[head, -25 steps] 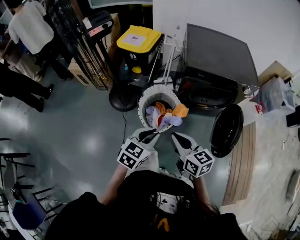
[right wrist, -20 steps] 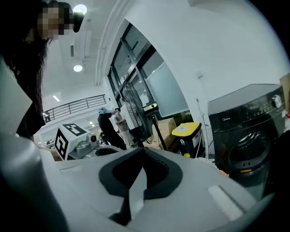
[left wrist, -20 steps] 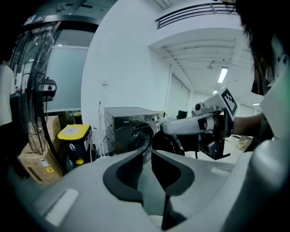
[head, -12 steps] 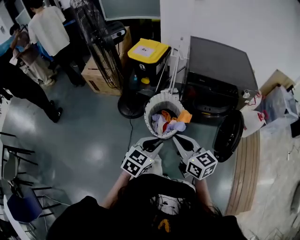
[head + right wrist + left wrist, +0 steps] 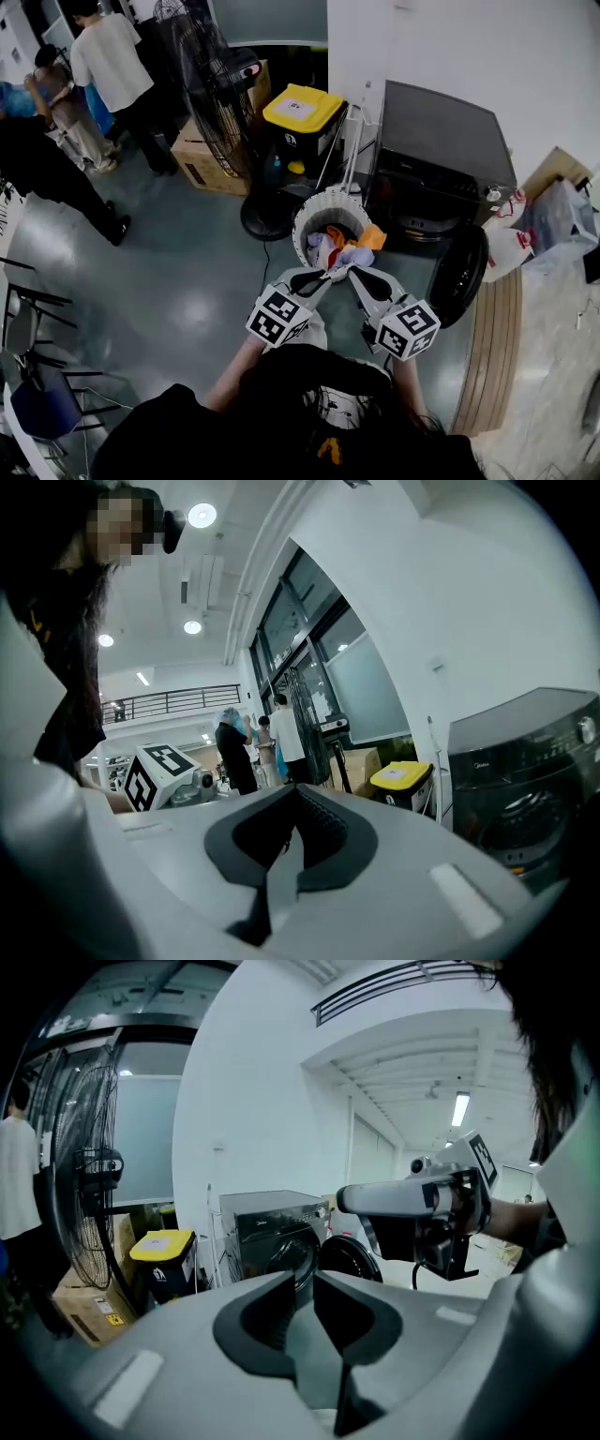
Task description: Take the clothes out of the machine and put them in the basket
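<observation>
Head view | glossy grey floor [image 5: 178,281] | basket [image 5: 305,211] holding clothes [image 5: 342,251] | left tongs [image 5: 317,277] narrowly apart | right tongs [image 5: 356,275] closed

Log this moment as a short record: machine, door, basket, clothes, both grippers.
machine: black front-loader against the white wall
door: swung open
basket: white, slatted, on the floor in front of the machine
clothes: mixed heap in the basket, with an orange piece at its right edge
left gripper: over the basket's near rim, jaws a narrow gap apart, nothing between them
right gripper: beside the left gripper, jaws together, empty
</observation>
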A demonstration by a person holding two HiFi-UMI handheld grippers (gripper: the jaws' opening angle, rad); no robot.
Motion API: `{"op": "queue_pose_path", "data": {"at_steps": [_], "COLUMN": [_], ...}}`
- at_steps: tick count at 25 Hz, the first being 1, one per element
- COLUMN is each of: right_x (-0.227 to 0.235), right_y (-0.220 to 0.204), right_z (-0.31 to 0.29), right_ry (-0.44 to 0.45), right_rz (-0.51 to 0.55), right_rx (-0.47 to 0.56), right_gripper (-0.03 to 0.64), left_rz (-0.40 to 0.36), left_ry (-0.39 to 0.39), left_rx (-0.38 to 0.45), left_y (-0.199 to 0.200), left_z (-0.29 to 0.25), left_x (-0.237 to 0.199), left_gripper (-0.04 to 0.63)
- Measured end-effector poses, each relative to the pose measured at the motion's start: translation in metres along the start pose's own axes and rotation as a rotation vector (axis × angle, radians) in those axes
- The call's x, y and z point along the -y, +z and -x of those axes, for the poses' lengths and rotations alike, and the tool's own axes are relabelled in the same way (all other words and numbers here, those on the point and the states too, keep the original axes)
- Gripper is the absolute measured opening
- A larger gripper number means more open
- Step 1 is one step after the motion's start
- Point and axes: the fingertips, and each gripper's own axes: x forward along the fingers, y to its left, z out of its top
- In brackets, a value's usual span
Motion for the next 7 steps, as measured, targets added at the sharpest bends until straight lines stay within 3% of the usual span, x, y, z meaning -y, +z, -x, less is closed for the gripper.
{"op": "queue_pose_path", "data": {"at_steps": [7], "right_x": [-0.0064], "right_y": [0.0004], "right_z": [-0.0007], "right_ry": [0.018], "right_rz": [0.015], "right_rx": [-0.008], "right_gripper": [0.021], "left_rz": [0.014], "left_ry": [0.000], "left_rx": [-0.002], "left_y": [-0.0015], "left_z": [0.0002], "left_x": [0.0001], "left_gripper": [0.066]}}
